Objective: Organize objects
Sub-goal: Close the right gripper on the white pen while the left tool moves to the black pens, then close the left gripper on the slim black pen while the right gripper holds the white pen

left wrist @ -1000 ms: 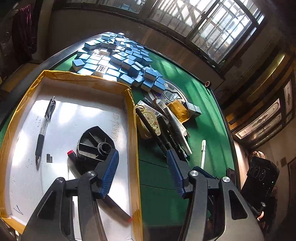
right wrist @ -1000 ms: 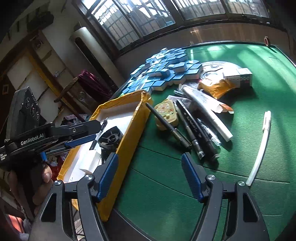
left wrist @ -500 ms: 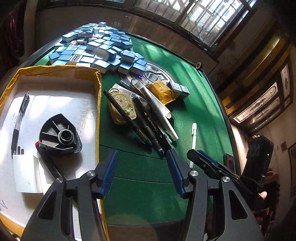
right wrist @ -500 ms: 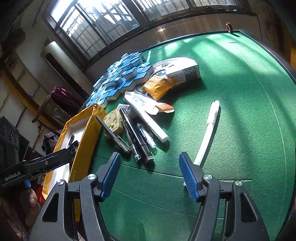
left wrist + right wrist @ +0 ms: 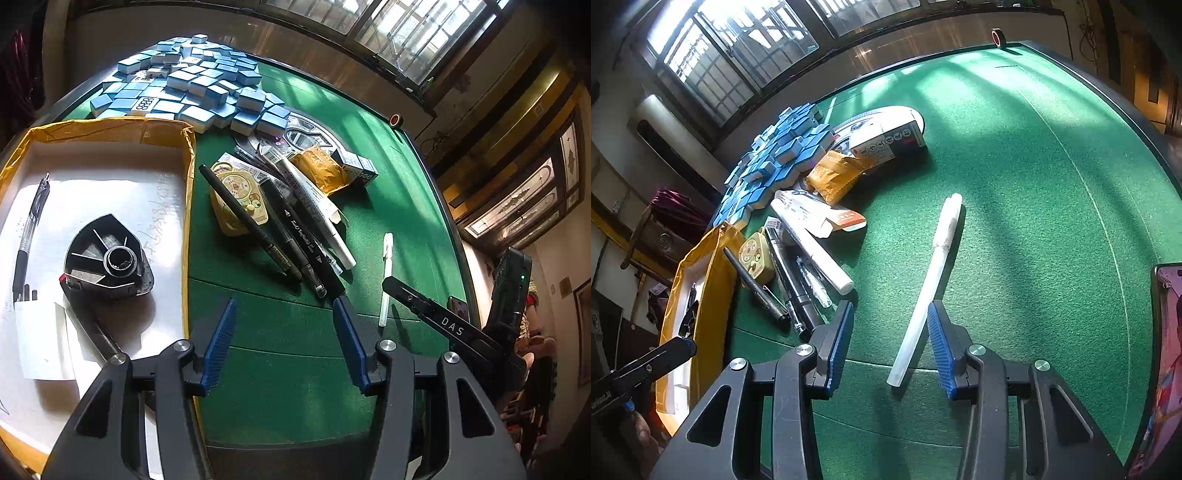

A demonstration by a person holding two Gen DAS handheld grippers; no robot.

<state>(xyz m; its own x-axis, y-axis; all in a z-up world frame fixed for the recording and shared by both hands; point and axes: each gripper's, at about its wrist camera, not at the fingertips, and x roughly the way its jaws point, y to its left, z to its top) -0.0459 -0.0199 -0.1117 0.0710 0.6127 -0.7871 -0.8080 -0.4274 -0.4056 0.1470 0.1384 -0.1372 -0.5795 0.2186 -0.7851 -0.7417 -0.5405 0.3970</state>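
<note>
Both claws have swung away from the tray since a second ago: the right claw (image 5: 890, 332) has closed in on the white pen (image 5: 929, 284), whose near end now lies between its blue pads, and the left claw (image 5: 286, 343) has slid off the tray onto the felt.

Largest first, the green table (image 5: 1015, 177) fills the view ahead of both claws. The yellow-rimmed tray (image 5: 188, 206) sits to the left of the left claw, holding a black fan-shaped part (image 5: 107, 258) and a black pen (image 5: 29, 229). Ahead of that claw lies the heap of blue tiles (image 5: 199, 88), then a cluster of markers (image 5: 291, 229) just in front. The white pen lies alone, to the right of those markers.

Both claws stand apart, holding nothing; the right one's pads straddle the pen without touching it.

The pen sits nearer the right pad and angled across the gap, so closing could likely roll or pivot it out along the felt. Its thin round barrel may also slip if caught only near the end.
</note>
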